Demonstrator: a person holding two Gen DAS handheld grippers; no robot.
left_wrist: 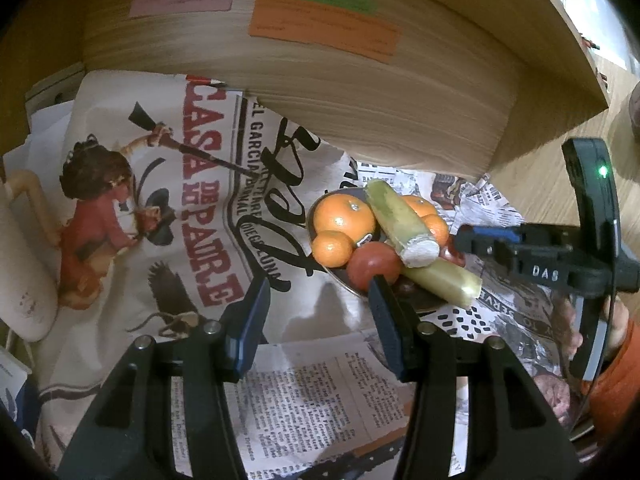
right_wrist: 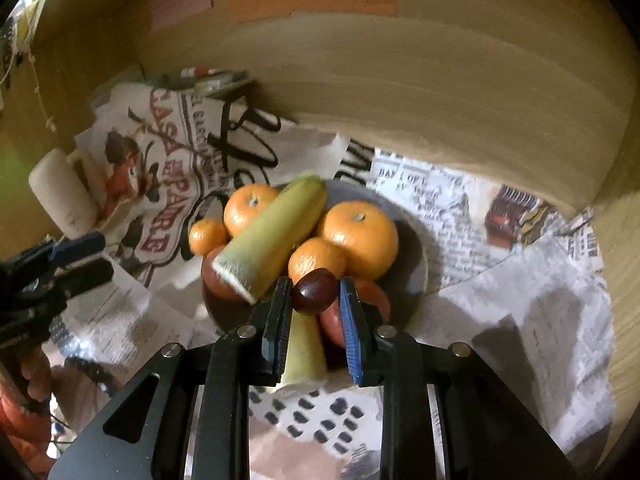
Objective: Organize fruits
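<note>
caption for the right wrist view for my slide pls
Right gripper closing around a dark plum on a plate of oranges, tomatoes and sugarcane pieces.

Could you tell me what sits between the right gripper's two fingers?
A small dark fruit sits between the right gripper's fingers, seen in the right wrist view.

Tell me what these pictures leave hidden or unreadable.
- Left wrist view: writing on the orange paper note, too small and blurred.
- Right wrist view: near end of the pale green stalk, behind the right gripper.
- Right wrist view: whether its fingers touch the dark round fruit.
</note>
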